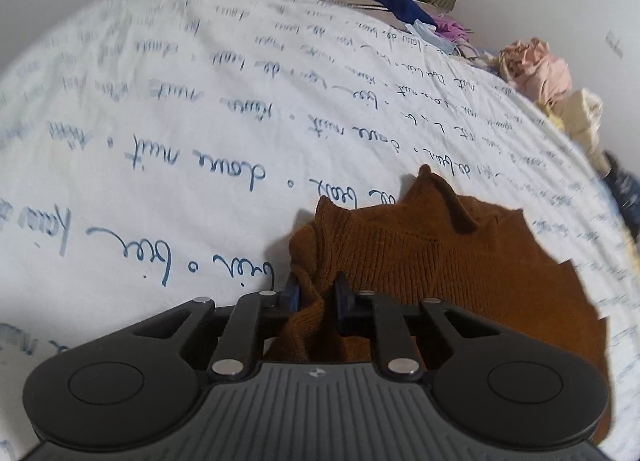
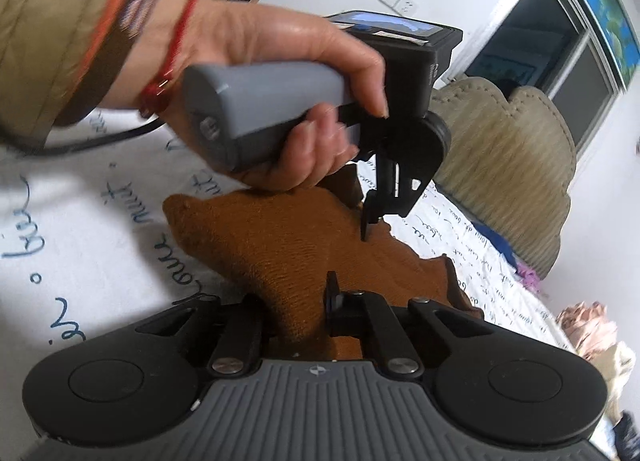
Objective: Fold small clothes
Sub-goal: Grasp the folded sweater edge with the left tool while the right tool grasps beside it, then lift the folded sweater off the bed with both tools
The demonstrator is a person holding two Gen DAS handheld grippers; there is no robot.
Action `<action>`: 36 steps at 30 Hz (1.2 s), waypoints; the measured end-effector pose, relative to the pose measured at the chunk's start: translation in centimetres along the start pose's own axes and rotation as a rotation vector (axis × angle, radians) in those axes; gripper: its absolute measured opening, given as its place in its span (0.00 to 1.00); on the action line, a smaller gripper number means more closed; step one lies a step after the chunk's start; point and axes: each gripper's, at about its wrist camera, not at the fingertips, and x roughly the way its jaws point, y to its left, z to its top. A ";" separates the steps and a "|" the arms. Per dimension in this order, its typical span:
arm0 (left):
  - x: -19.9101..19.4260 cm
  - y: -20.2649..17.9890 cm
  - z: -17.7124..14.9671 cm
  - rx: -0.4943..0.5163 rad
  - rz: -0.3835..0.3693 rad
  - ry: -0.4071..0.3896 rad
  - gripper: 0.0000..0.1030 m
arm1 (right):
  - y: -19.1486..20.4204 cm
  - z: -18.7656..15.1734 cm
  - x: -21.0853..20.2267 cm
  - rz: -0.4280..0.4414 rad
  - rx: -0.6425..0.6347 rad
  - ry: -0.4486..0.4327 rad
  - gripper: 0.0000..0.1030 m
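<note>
Garment: we see a brown knit piece (image 1: 440,261) lying on the white bed sheet (image 1: 160,121) printed with blue handwriting. It is partly bunched, with a ribbed edge raised toward the left gripper.

Left gripper (image 1: 316,293): we find its two fingers drawn in on a gathered fold of the brown knit, with cloth filling the gap between the pads. From the right wrist view the same tool (image 2: 366,229) points down, its tips at the far edge of the garment.

Left hand (image 2: 288,73): we note it wrapped round the grey handle, with a red cord at the wrist and a tan sleeve (image 2: 52,29) behind it. The underside of the fingers sits just above the knit.

Right gripper (image 2: 304,301): we read the jaws as pressed together on the near edge of the brown knit. One finger (image 2: 334,293) shows beside the cloth; the other is hidden under the fabric.

Clothes pile: we see a pink bundle (image 1: 536,65) and a cream piece (image 1: 580,117) at the far right edge of the bed, well apart from the garment.

Headboard: we see a padded beige headboard (image 2: 500,149) against the white wall beyond the sheet.

Other items: dark blue cloth (image 1: 404,9) and a purple scrap (image 1: 452,27) lie near the head of the bed.
</note>
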 end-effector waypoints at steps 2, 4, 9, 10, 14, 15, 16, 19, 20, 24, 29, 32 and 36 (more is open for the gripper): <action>-0.9 -1.2 0.0 0.041 0.044 -0.022 0.15 | -0.8 -0.2 -0.8 0.002 0.030 -0.013 0.10; -1.8 -2.4 0.2 0.071 0.074 -0.041 0.15 | -1.6 -0.4 -1.4 -0.003 0.050 -0.024 0.10; -3.9 -5.3 0.8 0.122 0.095 -0.079 0.15 | -3.6 -1.3 -2.9 -0.030 0.081 -0.045 0.09; -4.3 -5.9 0.9 0.130 0.101 -0.085 0.15 | -4.0 -1.5 -3.1 -0.037 0.091 -0.048 0.09; -5.1 -8.3 1.0 0.164 0.120 -0.106 0.15 | -6.1 -2.3 -4.1 -0.065 0.133 -0.058 0.09; -5.2 -9.0 1.0 0.173 0.124 -0.109 0.15 | -6.8 -2.6 -4.0 -0.071 0.143 -0.061 0.09; -5.3 -9.6 1.1 0.181 0.126 -0.113 0.15 | -7.2 -2.8 -4.1 -0.078 0.150 -0.063 0.09; -5.4 -11.3 1.0 0.203 0.130 -0.118 0.15 | -8.2 -3.7 -4.8 -0.098 0.170 -0.064 0.09; -5.4 -11.9 1.0 0.210 0.131 -0.120 0.15 | -8.6 -4.0 -4.9 -0.104 0.177 -0.063 0.09; -5.3 -14.3 0.8 0.242 0.129 -0.126 0.15 | -9.4 -5.6 -6.1 -0.128 0.206 -0.057 0.09; -4.8 -17.7 0.3 0.303 0.131 -0.136 0.15 | -10.8 -7.4 -7.0 -0.154 0.244 -0.041 0.09; -4.2 -19.6 0.0 0.334 0.128 -0.133 0.15 | -11.6 -8.4 -7.4 -0.163 0.266 -0.033 0.09; -3.1 -21.9 -0.5 0.365 0.124 -0.123 0.15 | -12.5 -9.7 -7.8 -0.178 0.293 -0.021 0.09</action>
